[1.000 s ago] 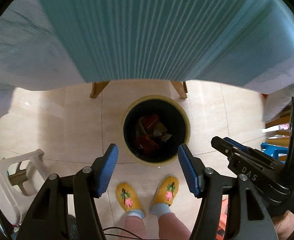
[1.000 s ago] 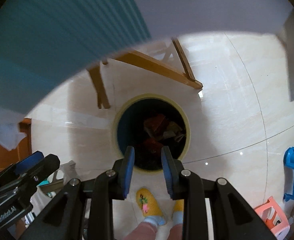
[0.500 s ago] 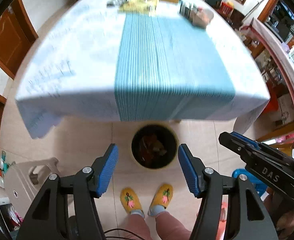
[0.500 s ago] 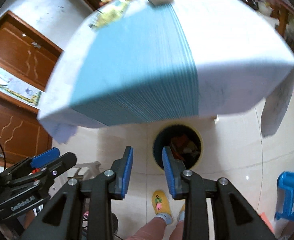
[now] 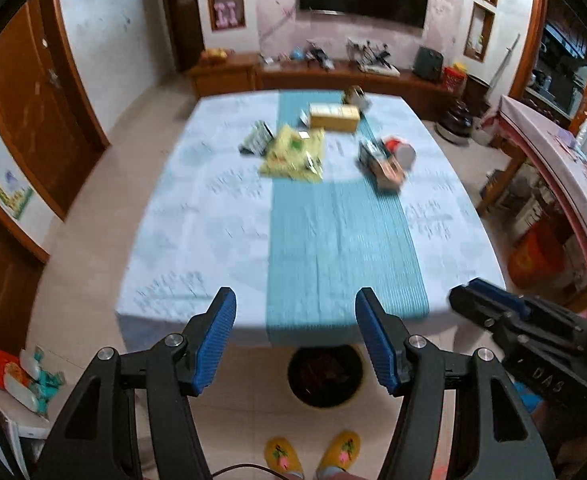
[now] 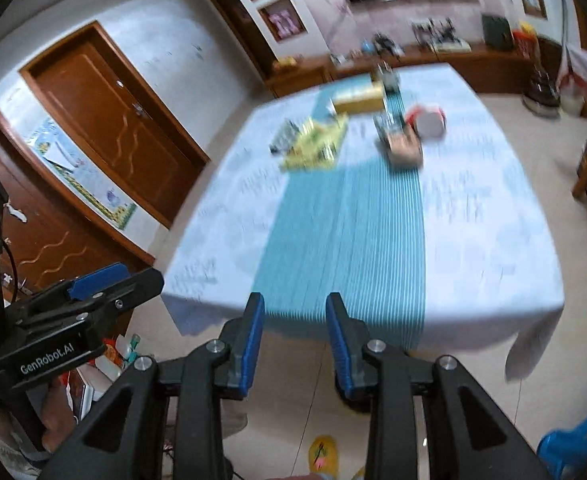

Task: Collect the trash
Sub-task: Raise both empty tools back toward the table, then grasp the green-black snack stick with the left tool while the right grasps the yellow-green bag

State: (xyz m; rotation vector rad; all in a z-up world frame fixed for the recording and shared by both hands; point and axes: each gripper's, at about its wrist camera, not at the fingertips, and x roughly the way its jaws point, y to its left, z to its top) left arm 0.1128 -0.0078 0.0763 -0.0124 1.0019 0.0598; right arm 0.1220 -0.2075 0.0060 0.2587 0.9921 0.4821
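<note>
Left wrist view: left gripper [image 5: 296,334] spread and empty above the near table [image 5: 197,240] edge; bin [image 5: 324,376] on the floor below, already holding litter. Right gripper [image 6: 295,346] empty, its jaws opening. Remaining trash, a yellow wrapper [image 5: 295,154] and a small carton [image 5: 385,164], lies at the far end. Step: between pickups. Next move likely demands reaching forward across the cloth.

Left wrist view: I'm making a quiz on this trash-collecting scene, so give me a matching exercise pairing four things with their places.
Things:
1. trash bin
2. yellow wrapper
3. yellow box
4. yellow slippers

Places:
A. far end of the teal runner
B. on the floor below the table's near edge
C. bottom of the view, nearest the camera
D. on the table, straddling the runner's left edge

Pairs: 1-B, 2-D, 3-A, 4-C
</note>
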